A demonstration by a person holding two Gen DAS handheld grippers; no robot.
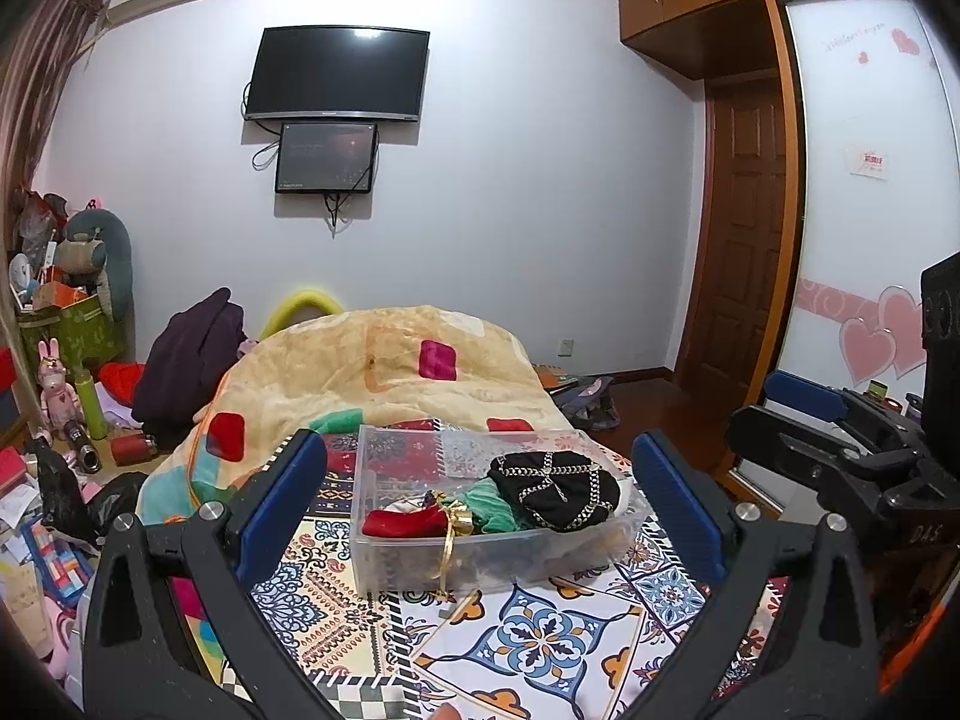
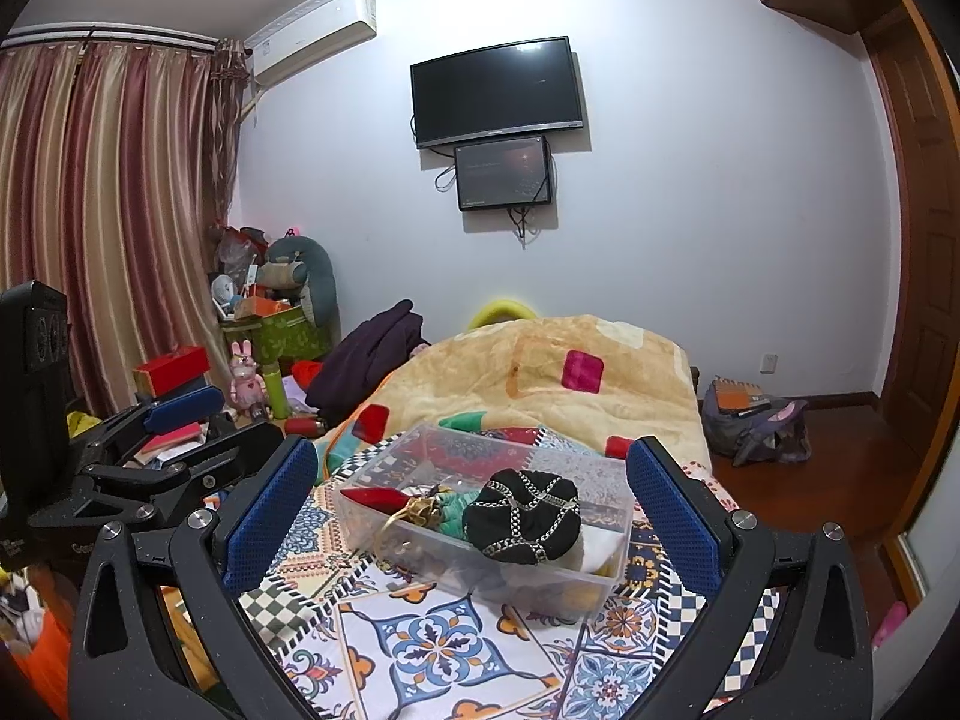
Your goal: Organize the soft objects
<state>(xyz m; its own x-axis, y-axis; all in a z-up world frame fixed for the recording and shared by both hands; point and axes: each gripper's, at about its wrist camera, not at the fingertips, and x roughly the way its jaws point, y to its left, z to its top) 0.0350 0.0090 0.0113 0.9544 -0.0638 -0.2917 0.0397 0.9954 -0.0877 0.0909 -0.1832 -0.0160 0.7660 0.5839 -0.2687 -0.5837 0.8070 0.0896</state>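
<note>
A clear plastic box (image 1: 372, 480) (image 2: 612, 474) stands on the patterned cloth of the bed. In it lie a black pouch with gold chain trim (image 1: 555, 489) (image 2: 522, 513), a green cloth (image 1: 489, 504) (image 2: 450, 510), and a red pouch with a gold ribbon (image 1: 405, 521) (image 2: 378, 498). My left gripper (image 1: 480, 492) is open and empty, its blue pads either side of the box, held back from it. My right gripper (image 2: 471, 510) is open and empty, likewise framing the box. Each gripper shows at the edge of the other's view.
A beige blanket (image 1: 384, 360) (image 2: 540, 372) with coloured patches is heaped behind the box. A dark garment (image 1: 192, 348) (image 2: 372, 354) lies left of it. Boxes, toys and clutter (image 1: 66, 324) (image 2: 264, 324) fill the left floor. A bag (image 2: 756, 420) sits by the wooden door.
</note>
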